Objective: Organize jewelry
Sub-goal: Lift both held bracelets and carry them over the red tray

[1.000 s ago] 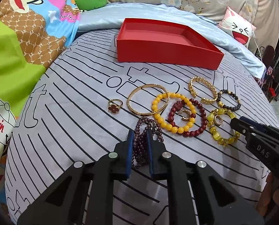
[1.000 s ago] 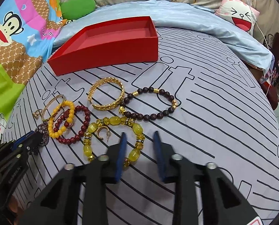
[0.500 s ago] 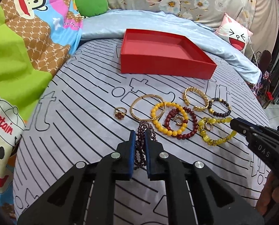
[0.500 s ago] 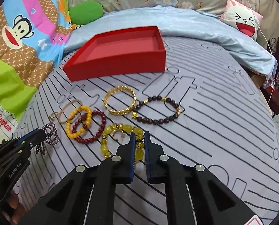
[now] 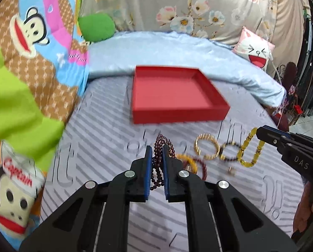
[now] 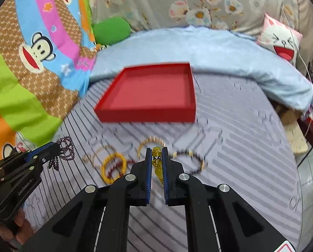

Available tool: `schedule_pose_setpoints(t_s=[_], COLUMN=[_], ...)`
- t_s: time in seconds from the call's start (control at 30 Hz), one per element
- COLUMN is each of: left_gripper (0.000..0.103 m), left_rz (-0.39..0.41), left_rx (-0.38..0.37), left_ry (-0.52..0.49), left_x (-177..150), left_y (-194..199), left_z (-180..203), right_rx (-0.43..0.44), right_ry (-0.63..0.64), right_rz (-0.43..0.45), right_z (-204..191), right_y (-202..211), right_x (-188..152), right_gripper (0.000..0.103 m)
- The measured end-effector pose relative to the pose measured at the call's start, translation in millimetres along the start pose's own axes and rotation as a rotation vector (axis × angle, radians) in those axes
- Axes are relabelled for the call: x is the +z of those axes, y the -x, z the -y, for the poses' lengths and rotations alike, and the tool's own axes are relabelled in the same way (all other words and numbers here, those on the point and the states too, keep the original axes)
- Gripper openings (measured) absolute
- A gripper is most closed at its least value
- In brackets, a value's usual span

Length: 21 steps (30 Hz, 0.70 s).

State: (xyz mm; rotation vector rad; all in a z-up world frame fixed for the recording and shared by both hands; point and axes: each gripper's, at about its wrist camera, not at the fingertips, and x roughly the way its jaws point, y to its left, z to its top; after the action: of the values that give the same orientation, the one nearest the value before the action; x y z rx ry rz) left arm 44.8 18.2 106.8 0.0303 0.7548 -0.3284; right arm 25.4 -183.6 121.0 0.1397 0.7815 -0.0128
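Note:
My left gripper (image 5: 157, 149) is shut on a dark maroon beaded bracelet (image 5: 159, 163), which hangs above the striped bedsheet; in the right wrist view that bracelet (image 6: 64, 151) dangles from the left gripper (image 6: 56, 148). My right gripper (image 6: 157, 150) is shut on a yellow crystal bead bracelet (image 6: 157, 159); the left wrist view shows this bracelet (image 5: 247, 153) hanging from the right gripper (image 5: 259, 133). An open red box (image 5: 177, 115) lies ahead of both, with nothing in it. Left on the sheet are a gold bangle (image 5: 205, 149), a yellow bead bracelet (image 6: 113, 168) and a dark bead bracelet (image 6: 190, 159), all blurred.
A folded light-blue blanket (image 5: 177, 50) lies behind the box. A colourful cartoon quilt (image 5: 30, 63) is heaped on the left, with a green cushion (image 5: 96, 27) and a pink-and-white face pillow (image 5: 255, 50) at the back. The bed's edge drops off at right.
Both grippers have lifted off the sheet with their bracelets. The right one closed on the yellow crystal bracelet. The box now appears closer and the remaining jewelry lies lower in view.

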Motion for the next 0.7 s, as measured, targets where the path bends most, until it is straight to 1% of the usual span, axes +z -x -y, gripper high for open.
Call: schedule_pose_setpoints(t_s=[0.1,0.13,0.2,0.27,0.37,0.47,0.57,0.7], left_gripper=[0.009,0.009,0.009,0.009,0.009,0.009,0.009,0.009], left_rz=[0.033,0.045,0.070,0.090,0.106,0.096,0.067,0.017], left_rx=[-0.018,-0.021,-0.015,-0.015,-0.035,-0.059,-0.081,-0.077], left_ry=[-0.011,-0.018,-0.040,-0.061,-0.071,-0.077,-0.075,-0.079], left_x=[30.2,40.6,63.0,83.6,119.3,143.5,166.7,192.2], left_y=[-3.3,-5.6,-14.3,-24.5,-49.9,-77.1,-111.8,-162.3], left_z=[0.3,1.0,3.7,6.7,9.6,11.3,9.2,4.8], right_rx=[0.019,0.035,0.052,0.068,0.091,0.098,0.115,0.111], right_ry=[0.004,0.001,-0.004,-0.001,0.003,0.015,0.025,0.021], right_rz=[0.036,0.048,0.056,0.059,0.052,0.037,0.002,-0.039], right_z=[4.6,7.3,10.2,10.7,8.3,3.2,2.1,11.4], right_y=[0.8,-1.5,-6.9,-20.9,-43.0,-72.9,-109.5,-154.2], right_x=[32.0,48.1,67.0,94.9,124.6,153.3,178.5,199.2], right_gripper=[0.009,0.009,0.009,0.009,0.009,0.009,0.009,0.009])
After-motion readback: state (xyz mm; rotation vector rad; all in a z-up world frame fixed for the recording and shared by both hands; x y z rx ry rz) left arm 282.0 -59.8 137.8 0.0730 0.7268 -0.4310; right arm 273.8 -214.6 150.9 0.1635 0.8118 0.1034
